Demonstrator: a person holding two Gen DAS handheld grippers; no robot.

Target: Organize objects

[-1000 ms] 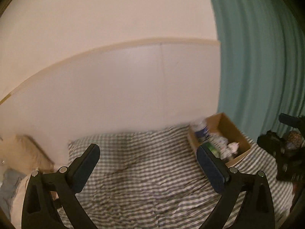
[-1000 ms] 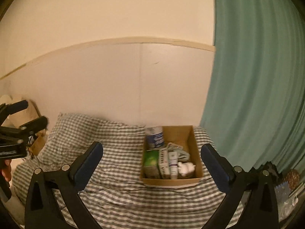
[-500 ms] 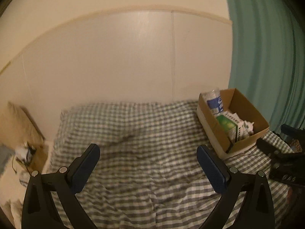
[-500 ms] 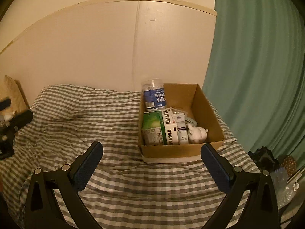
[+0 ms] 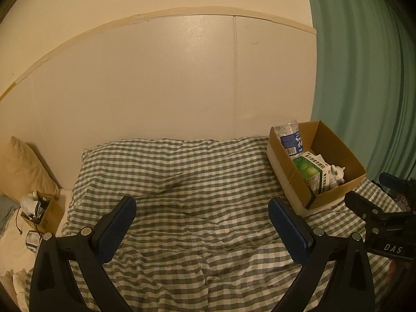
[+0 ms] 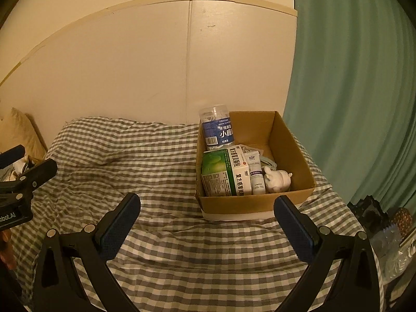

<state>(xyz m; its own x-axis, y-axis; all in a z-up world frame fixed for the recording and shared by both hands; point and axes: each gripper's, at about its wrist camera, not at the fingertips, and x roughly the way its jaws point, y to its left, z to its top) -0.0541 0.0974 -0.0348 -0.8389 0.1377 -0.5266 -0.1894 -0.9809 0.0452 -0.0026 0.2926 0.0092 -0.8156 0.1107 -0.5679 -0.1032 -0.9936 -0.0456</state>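
Clear plastic jar w/ blue label (image 6: 217, 127) in the cardboard box: "DENTAL FLOSS", Chinese chars, barcode. Green-white carton (image 6: 225, 171): "999" + Chinese print. White tube (image 6: 256, 171): small print, unreadable. Right tool (image 5: 390, 223) body: "DAS". Left tool (image 6: 15, 189) body: "...bot.AI", start cut off.

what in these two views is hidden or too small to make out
- Brown cardboard box, right wrist view: its floor is hidden by the green-and-white carton and white figurine.
- Small open box beside the bed, left wrist view: contents too small and dim.
- Clutter by the green curtain, right wrist view: cut off by the edge.
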